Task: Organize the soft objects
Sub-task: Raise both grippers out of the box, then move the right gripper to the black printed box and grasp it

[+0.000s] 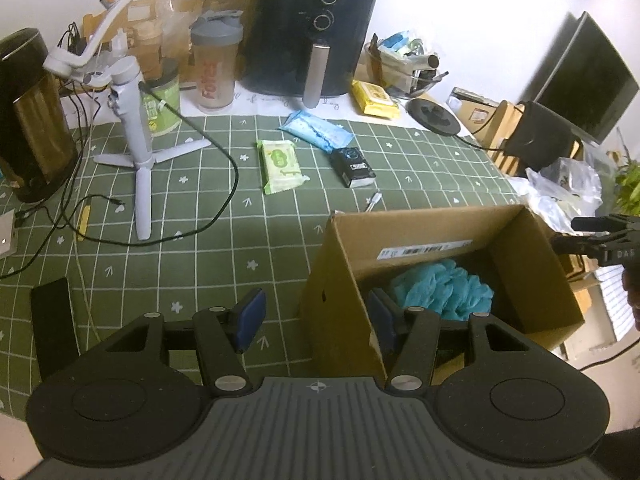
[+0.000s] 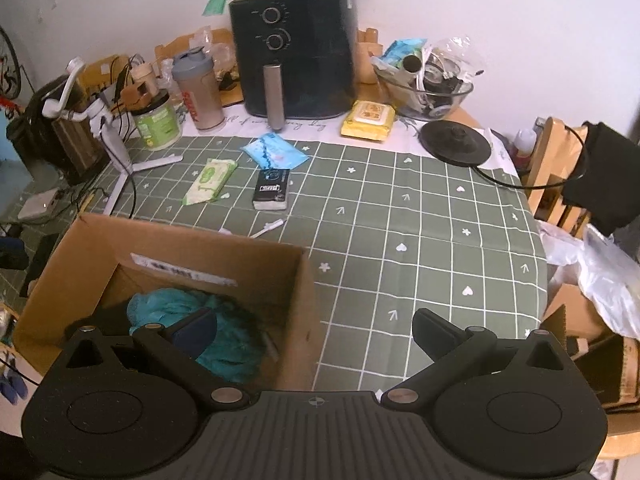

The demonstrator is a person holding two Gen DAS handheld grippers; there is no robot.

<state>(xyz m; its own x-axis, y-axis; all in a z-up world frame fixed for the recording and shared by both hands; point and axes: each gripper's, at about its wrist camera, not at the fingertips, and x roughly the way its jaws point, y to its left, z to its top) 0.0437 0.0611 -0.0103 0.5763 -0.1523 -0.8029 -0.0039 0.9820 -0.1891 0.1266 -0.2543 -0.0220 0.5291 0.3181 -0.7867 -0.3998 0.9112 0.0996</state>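
Note:
An open cardboard box stands on the green checked tablecloth and holds a teal fluffy cloth. Three soft packs lie beyond it: a green wipes pack, a blue pack and a black tissue pack. My left gripper is open and empty, straddling the box's left wall. My right gripper is open and empty, straddling the box's right wall. The right gripper also shows at the right edge of the left wrist view.
A white tripod gimbal with cables, a black air fryer, a shaker bottle, a yellow pack, a glass bowl and a round kettle base stand at the back. A black phone lies front left.

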